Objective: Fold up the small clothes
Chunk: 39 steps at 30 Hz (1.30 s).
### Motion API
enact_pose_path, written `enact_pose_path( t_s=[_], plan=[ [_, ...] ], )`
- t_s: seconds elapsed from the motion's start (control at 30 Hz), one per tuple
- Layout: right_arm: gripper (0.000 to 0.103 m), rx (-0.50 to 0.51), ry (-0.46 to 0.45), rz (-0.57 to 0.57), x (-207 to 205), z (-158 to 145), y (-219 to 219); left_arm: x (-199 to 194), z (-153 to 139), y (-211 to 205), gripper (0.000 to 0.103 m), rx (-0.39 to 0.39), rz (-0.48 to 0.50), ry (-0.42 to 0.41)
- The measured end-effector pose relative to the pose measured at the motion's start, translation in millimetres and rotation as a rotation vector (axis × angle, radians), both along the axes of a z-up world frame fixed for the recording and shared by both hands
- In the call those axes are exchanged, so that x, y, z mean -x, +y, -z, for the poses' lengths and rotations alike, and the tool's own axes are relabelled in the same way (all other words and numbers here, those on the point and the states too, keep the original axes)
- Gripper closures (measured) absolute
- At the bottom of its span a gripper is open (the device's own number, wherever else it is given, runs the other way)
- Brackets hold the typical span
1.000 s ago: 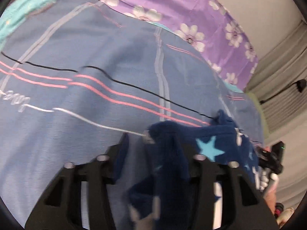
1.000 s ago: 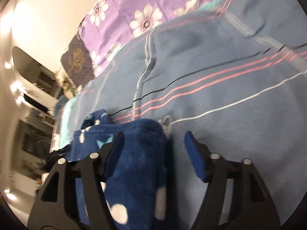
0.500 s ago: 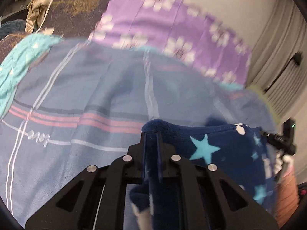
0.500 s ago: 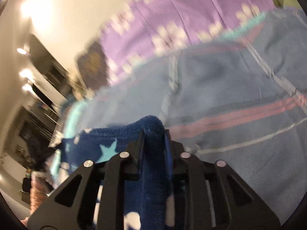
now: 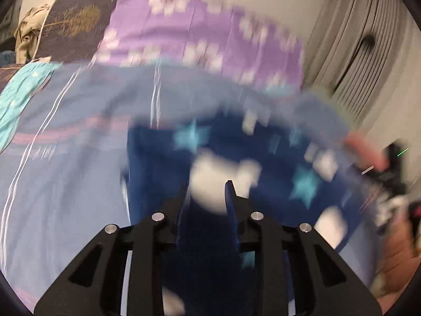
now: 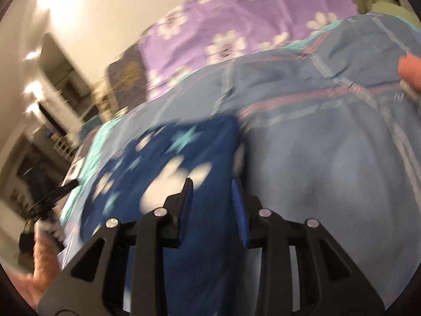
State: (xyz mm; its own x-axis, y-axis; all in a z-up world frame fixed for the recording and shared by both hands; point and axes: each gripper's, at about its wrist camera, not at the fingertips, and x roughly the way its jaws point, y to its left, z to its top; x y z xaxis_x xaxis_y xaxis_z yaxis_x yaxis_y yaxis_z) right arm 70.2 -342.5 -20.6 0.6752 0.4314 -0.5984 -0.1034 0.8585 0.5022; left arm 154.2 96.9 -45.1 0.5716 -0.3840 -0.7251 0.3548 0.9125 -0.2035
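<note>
Navy fleece, plush and printed with pale stars and white blobs, forms the small garment (image 5: pixel 263 142) spread on the blue striped bedsheet (image 5: pixel 65 184). It is seen between the opening jaws of the left claw (image 5: pixel 206 197) and right claw (image 6: pixel 211 197), both narrowly parted, unclamped.

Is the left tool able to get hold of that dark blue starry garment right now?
Probably yes: the dark blue starry garment lies right between the opening fingers of the left tool, on the bedspread, with nothing in the way.
</note>
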Motion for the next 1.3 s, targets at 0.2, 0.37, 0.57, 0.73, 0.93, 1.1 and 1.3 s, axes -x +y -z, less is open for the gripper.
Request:
enact_pose_path(
  t_s=[0.2, 0.37, 0.57, 0.73, 0.93, 1.1, 1.3],
  plan=[
    [0.059, -0.038, 0.169, 0.037, 29.3, 47.6, 1.5, 26.7, 17.3, -15.2, 0.075, -0.144, -0.056, -0.030],
    [0.060, -0.063, 0.046, 0.133, 37.3, 14.6, -41.1, 56.4, -27.8, -73.6, 0.075, -0.194, 0.062, -0.138],
    [0.084, -0.054, 0.139, 0.104, -18.9, 29.4, -67.8, 91.2, -30.0, -210.8, 0.074, -0.127, 0.400, -0.082],
    [0.071, -0.046, 0.194, -0.052, -62.2, 40.6, -52.8, 126.5, -9.0, -309.0, 0.070, -0.230, 0.583, -0.088],
    [0.056, -0.036, 0.226, -0.117, -84.8, 50.5, -46.6, 131.3, 16.4, -349.6, 0.052, -0.396, 0.577, -0.097],
    [0.054, -0.156, 0.212, -0.155, -93.0, 52.4, -54.1, 129.0, 28.7, -360.2, 0.040, -0.439, 0.558, -0.081],
    [0.053, -0.205, 0.148, -0.208, -89.6, 51.5, -51.0, 126.3, 40.1, -357.1, 0.039, -0.442, 0.556, -0.067]
  ],
)
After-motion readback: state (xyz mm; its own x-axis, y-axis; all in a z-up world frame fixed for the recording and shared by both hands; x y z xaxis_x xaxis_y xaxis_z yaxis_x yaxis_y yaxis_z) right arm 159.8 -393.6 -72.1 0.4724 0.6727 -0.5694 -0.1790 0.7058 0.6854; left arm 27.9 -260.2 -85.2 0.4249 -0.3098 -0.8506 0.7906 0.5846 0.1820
